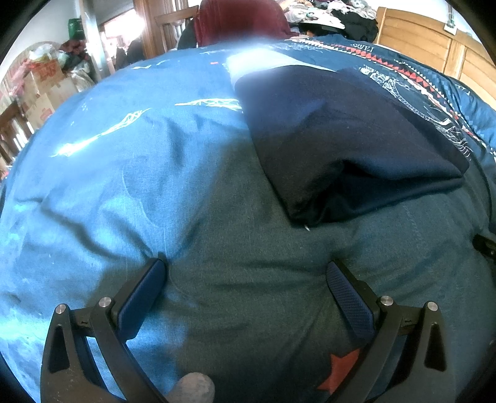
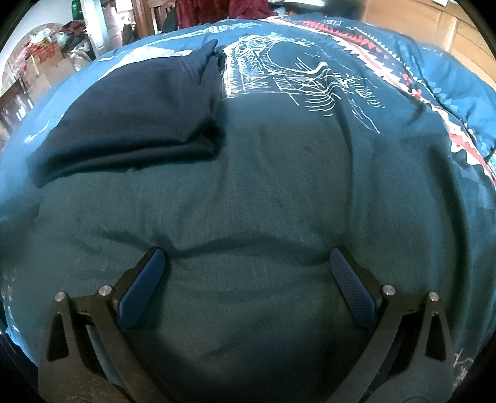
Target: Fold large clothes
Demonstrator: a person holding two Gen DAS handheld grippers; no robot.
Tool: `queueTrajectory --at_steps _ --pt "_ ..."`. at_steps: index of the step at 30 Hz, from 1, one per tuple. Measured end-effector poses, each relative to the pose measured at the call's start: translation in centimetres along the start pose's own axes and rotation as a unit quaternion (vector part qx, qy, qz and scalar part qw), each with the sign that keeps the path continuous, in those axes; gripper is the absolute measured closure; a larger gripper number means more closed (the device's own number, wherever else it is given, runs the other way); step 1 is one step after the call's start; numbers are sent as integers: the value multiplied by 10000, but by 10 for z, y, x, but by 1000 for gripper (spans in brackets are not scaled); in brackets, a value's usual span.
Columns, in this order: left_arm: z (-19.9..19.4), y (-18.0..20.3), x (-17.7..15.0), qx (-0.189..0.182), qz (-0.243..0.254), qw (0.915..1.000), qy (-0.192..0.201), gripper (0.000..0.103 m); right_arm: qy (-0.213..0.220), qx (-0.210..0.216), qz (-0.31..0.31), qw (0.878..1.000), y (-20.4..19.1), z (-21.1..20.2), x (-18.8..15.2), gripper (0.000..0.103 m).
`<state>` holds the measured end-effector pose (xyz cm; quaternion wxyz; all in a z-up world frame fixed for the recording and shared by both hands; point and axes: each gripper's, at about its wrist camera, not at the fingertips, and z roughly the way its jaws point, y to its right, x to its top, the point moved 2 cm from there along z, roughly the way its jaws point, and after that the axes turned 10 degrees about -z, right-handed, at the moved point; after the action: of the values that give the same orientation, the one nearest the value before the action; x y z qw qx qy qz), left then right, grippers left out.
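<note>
A dark navy garment [image 1: 347,139] lies folded into a thick rectangle on the blue bedspread [image 1: 130,173], ahead and to the right of my left gripper [image 1: 248,269]. In the right wrist view the same navy garment [image 2: 133,124] sits ahead and to the left of my right gripper [image 2: 248,260]. Both grippers are open, their blue-padded fingers spread wide over bare bedspread [image 2: 263,201], with no cloth between them. Each gripper is well short of the garment's near edge.
The bedspread carries white line drawings [image 2: 297,74] and a red-and-white zigzag band [image 2: 458,136]. A maroon cushion or chair back [image 1: 241,18] stands behind the bed. Cardboard boxes [image 1: 43,90] are stacked far left, a wooden headboard [image 1: 434,40] far right, piled clothes [image 1: 334,12] at the back.
</note>
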<state>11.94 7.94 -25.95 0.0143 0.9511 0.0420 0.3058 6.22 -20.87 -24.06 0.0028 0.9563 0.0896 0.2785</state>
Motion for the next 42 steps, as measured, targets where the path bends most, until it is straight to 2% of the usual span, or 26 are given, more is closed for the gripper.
queueTrajectory --at_steps 8,11,14,16,21,23,28,34,42 --pt "0 -3 1 -135 -92 9999 -13 0 -9 136 61 9999 4 1 2 0" --pt "-3 -4 5 -153 -142 9998 -34 0 -60 50 -31 10000 2 -3 6 0" --pt "-12 -4 14 -84 -225 9997 18 0 77 -63 -53 9999 2 -20 14 0" --pt "-28 -3 23 -28 -246 9995 209 0 278 -70 -44 9996 2 -41 24 0" --pt "-103 4 54 -36 -185 9944 1037 0 883 -156 -121 9959 -8 -112 58 0" --pt "-147 7 67 -108 -150 9882 1520 0 1101 -198 -145 9936 -13 -135 70 0" --pt "-234 14 87 -75 -44 9723 2334 0 1529 -269 -239 9876 -28 -187 97 0" --pt "-288 24 84 -233 3 9622 2712 0 1671 -266 -305 9851 -38 -222 105 0" --pt "-321 40 65 -187 155 9575 2875 0 1543 -185 -318 9873 -41 -234 98 0"
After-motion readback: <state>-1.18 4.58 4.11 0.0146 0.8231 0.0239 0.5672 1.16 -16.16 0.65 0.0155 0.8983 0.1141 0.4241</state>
